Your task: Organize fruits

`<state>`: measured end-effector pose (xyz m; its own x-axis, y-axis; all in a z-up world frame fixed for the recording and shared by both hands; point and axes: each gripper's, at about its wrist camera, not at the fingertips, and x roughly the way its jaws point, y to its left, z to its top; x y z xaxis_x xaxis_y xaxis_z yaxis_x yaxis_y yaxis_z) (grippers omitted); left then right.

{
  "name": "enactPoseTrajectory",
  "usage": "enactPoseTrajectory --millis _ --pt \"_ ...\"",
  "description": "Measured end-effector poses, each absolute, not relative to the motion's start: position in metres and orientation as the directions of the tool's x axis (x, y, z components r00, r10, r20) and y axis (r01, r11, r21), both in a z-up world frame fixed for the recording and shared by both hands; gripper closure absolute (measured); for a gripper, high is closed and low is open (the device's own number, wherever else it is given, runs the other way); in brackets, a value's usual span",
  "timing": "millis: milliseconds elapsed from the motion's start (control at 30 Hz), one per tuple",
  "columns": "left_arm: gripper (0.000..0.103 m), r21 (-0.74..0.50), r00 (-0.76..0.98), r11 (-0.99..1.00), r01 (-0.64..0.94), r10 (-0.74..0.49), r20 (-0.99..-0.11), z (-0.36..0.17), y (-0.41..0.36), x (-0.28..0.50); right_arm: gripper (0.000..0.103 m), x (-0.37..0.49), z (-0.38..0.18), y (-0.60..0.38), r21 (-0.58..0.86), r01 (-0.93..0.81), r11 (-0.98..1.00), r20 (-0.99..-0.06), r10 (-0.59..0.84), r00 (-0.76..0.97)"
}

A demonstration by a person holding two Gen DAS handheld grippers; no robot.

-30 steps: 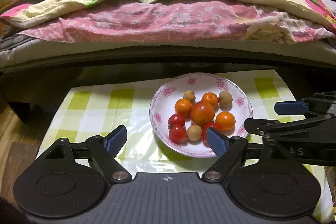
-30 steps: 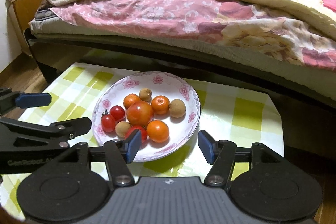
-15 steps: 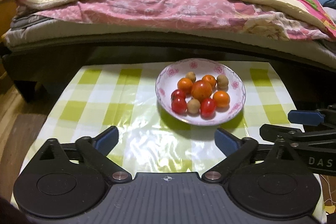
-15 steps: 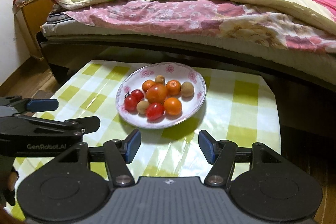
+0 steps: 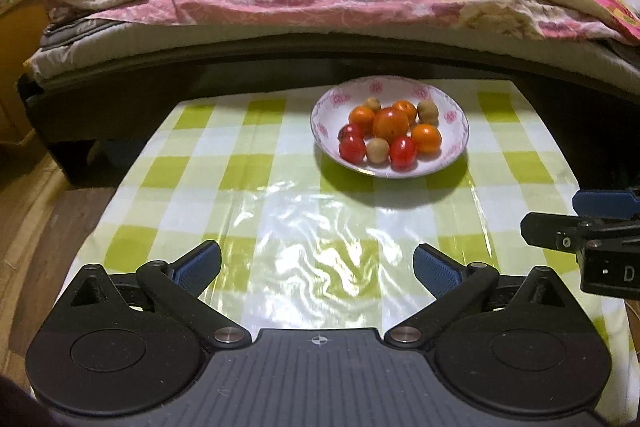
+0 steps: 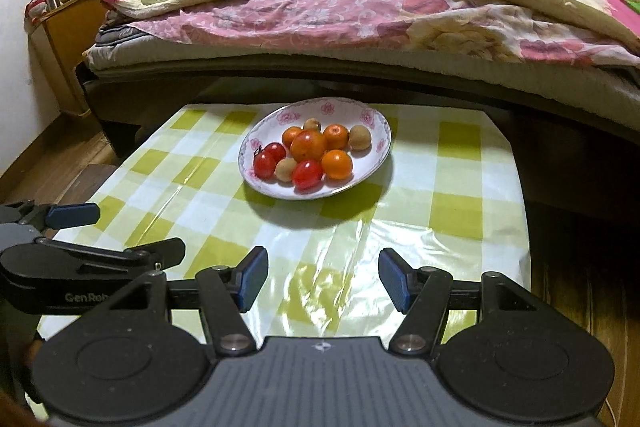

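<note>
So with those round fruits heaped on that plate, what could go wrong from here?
Pinching one cherry tomato may nudge its neighbours, so a longan could roll off the shallow flowered plate. The glossy checked tablecloth looks slippery, so the plate might slide if pushed. Both the left gripper and right gripper are open and close together, so they might collide.

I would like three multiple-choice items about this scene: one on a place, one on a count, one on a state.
1. Where is the fruit?
A. on the bed
B. in the plate
C. on the floor

2. How many red tomatoes?
A. one
B. three
C. six

3. The left tool is:
A. open, empty
B. shut on an orange
C. shut on the plate

Key: B, all the fruit lies in the plate; B, three red tomatoes lie at its near side; A, the left tool has wide jaws with only the cloth between.
</note>
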<state>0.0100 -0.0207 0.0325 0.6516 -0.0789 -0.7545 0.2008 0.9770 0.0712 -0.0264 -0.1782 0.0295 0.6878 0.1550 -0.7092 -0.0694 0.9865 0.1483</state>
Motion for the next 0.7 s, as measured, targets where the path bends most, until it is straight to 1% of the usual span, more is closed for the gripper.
enactPoseTrajectory --millis 200,367,500,700 --pt "0.000 0.101 0.654 0.975 0.197 -0.055 -0.754 0.030 -0.019 -0.003 0.041 -0.039 0.027 -0.175 0.148 -0.063 0.987 -0.715 0.151 0.682" --pt "0.000 0.077 0.636 0.980 0.181 -0.057 -0.770 0.027 -0.013 -0.009 0.041 -0.048 0.026 -0.174 0.148 -0.058 0.987 -0.719 0.148 0.680" --pt "0.000 0.087 0.623 0.983 0.162 -0.034 -0.782 0.024 -0.011 -0.012 0.040 -0.056 0.026 -0.171 0.150 -0.059 0.987 -0.719 0.150 0.679" --pt "0.000 0.080 0.618 0.982 0.170 -0.043 -0.785 0.024 -0.012 -0.017 0.040 -0.064 0.021 -0.162 0.137 -0.077 0.988 -0.728 0.153 0.668"
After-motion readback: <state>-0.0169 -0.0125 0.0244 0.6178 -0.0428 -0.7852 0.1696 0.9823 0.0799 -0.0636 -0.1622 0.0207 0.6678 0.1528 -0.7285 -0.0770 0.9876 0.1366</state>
